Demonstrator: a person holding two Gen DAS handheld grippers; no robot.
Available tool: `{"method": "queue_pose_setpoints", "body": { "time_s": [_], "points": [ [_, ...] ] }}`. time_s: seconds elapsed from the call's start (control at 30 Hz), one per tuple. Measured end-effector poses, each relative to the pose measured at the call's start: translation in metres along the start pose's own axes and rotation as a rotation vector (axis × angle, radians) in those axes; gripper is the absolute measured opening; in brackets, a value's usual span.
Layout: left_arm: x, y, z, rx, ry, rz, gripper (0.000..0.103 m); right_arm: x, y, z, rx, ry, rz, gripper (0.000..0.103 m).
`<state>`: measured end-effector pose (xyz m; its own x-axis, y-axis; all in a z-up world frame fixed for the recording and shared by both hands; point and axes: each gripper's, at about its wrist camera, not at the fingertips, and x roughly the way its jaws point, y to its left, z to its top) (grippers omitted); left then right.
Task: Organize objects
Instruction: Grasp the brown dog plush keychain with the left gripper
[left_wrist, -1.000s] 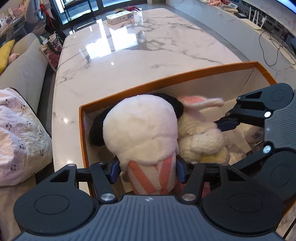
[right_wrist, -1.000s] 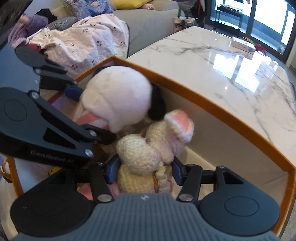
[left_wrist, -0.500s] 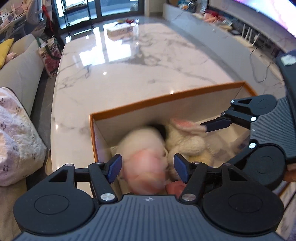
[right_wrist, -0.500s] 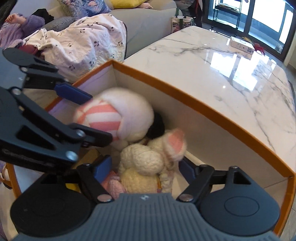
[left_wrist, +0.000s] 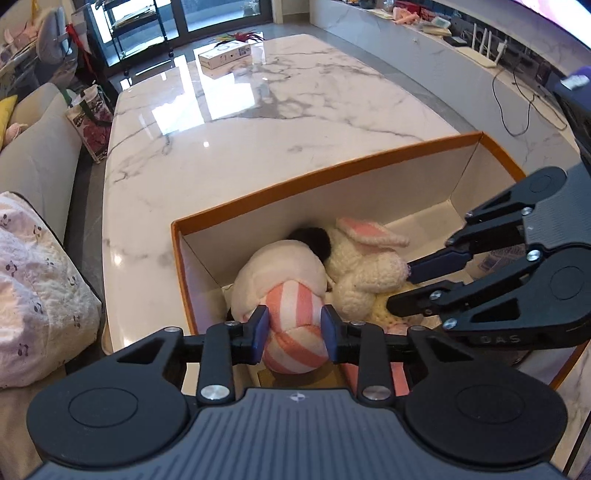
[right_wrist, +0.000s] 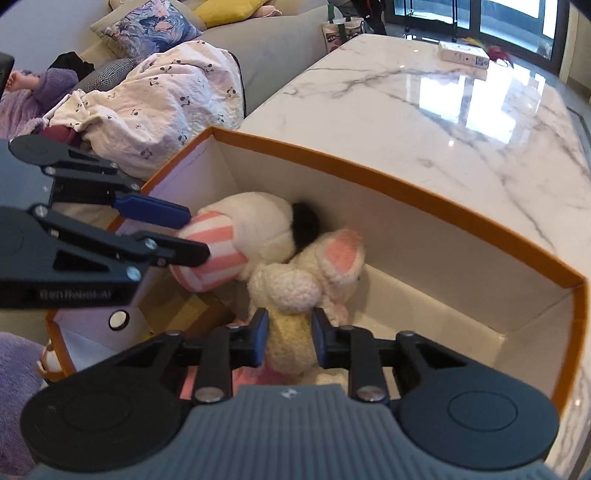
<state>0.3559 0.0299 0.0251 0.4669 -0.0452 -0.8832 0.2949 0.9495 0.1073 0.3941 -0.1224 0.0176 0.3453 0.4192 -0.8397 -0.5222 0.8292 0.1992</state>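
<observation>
Plush toys lie inside the orange box (left_wrist: 325, 181): left hand-held gripper (left_wrist: 294, 329) has just closed on the striped plush (left_wrist: 295, 317), right hand-held gripper (right_wrist: 289, 336) on the knitted rabbit (right_wrist: 295, 295).

Two plush toys (left_wrist: 295, 273) fill the left end of the box (left_wrist: 332, 181); its right end lies bare. Beyond the box, the worktop (left_wrist: 280, 122) is open up to a carton (left_wrist: 225, 55) at its far edge.

Both tongs tilt steeply down; left tongs (left_wrist: 294, 329) and right tongs (right_wrist: 289, 337) have just closed, each pinching a plush.
</observation>
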Motion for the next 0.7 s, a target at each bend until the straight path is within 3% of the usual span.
{"method": "queue_pose_setpoints", "body": {
  "time_s": [0.3,0.53,0.7],
  "points": [
    [-0.012,0.007,-0.006,-0.034,-0.045,-0.045,0.035,-0.005,0.010,-0.002,-0.031,-0.005,-0.036,0.029],
    [-0.072,0.006,-0.022,-0.028,-0.182,-0.074,0.036,-0.047,0.029,-0.011,-0.051,-0.101,-0.053,0.032],
    [-0.113,0.009,-0.051,-0.034,-0.248,-0.052,0.049,-0.086,0.044,-0.034,-0.034,-0.206,-0.064,0.042]
  ]
}}
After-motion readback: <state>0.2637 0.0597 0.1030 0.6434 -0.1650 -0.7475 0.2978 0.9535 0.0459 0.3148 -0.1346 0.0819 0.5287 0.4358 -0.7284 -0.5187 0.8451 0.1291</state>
